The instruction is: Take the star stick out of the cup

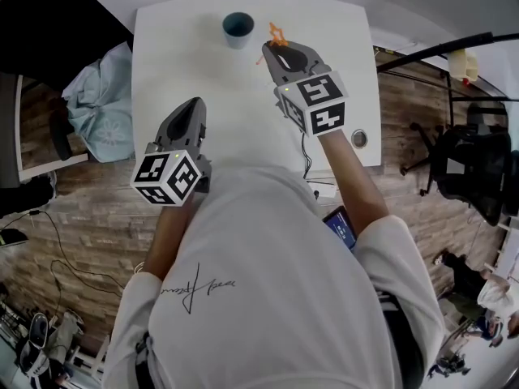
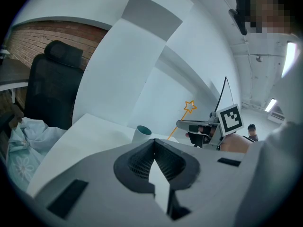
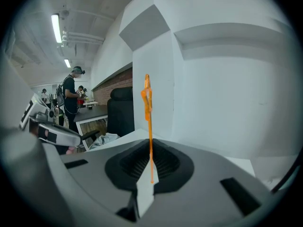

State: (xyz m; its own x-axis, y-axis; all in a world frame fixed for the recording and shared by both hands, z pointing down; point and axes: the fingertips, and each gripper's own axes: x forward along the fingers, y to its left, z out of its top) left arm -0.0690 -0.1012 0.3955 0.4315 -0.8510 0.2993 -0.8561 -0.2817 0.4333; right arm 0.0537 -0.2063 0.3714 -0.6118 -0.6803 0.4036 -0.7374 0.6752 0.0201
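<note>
- Star stick (image 1: 277,35) is out of the cup (image 1: 238,27). It is clamped between the closed jaws of the right gripper (image 1: 270,49), in the air just to the right of the cup and above the far part of the table (image 1: 186,63).
- In the right gripper view the jaws pinch the thin orange shaft (image 3: 150,126) near its lower end, with the star well above them. Judged from that, the long free top could lever the shaft round in the pinch, so a quick swing may make it tilt or slip out.
- The short tail of the stick pokes out below the jaws, near the cup (image 2: 142,133). A sideways move toward the cup could catch its rim and tip it, as it looks light and nothing holds it.
- Squeezing harder to stop a slip might bend or snap so slim a shaft.
- The left gripper (image 1: 193,104) has its jaws shut on nothing (image 2: 154,143). It hangs over the near part of the table, well apart from the cup, so it cannot steady the cup if it is knocked.
</note>
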